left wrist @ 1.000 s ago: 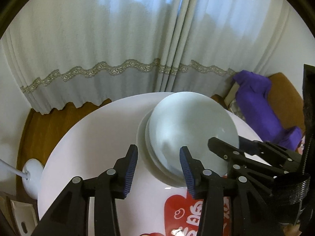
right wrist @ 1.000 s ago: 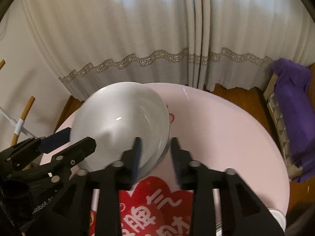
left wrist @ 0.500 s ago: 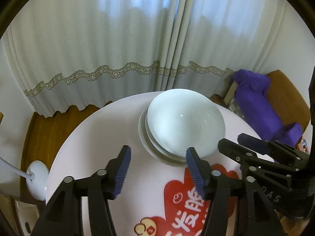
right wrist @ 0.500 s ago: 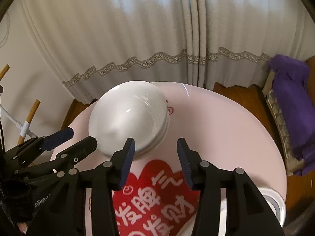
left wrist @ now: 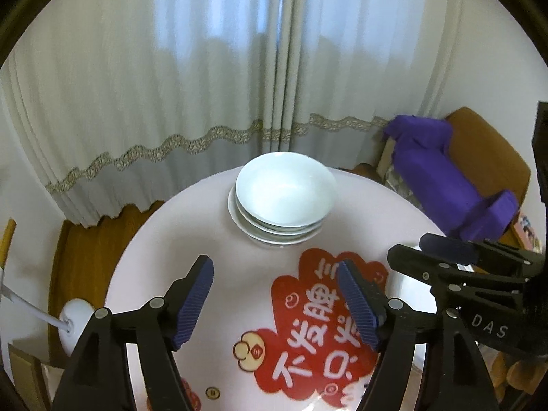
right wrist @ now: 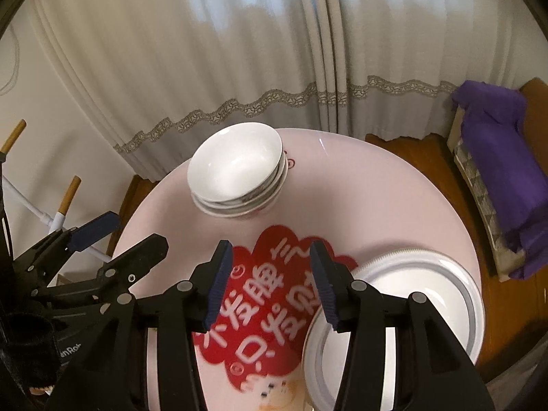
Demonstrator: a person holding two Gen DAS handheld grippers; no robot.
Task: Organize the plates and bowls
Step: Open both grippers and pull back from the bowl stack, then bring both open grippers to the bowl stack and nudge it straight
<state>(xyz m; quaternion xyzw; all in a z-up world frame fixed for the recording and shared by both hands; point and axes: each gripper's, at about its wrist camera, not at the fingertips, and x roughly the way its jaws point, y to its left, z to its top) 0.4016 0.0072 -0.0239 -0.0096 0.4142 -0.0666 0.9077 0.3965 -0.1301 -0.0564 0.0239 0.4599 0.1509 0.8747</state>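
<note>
I hold a hand-held gripper in each hand, and both are over the round pink worktop (left wrist: 205,212). My left hand-held gripper (left wrist: 274,303) is spread wide with nothing between its blue fingers (left wrist: 193,299). My right hand-held gripper (right wrist: 270,286) is spread apart too, and it grasps nothing.

The stack of white bowls (left wrist: 282,198) sits at the far edge of the worktop, close to the curtain (left wrist: 239,68). The bowls sit one inside the other with their open sides facing up. They are round, so no side is longer than another. From my right side, the same stack (right wrist: 238,171) looks a little tipped, with the top bowl leaning toward the left. Both hand-held grippers are well apart from the stack, on the near side of it.

A big red sticker with white writing (left wrist: 328,311) lies flat on the worktop under my hand-held grippers. A white plate (right wrist: 411,311) lies flat on the near right part of the worktop, just beside my right hand-held gripper. A purple cloth (right wrist: 503,167) hangs over a chair off to the right.
</note>
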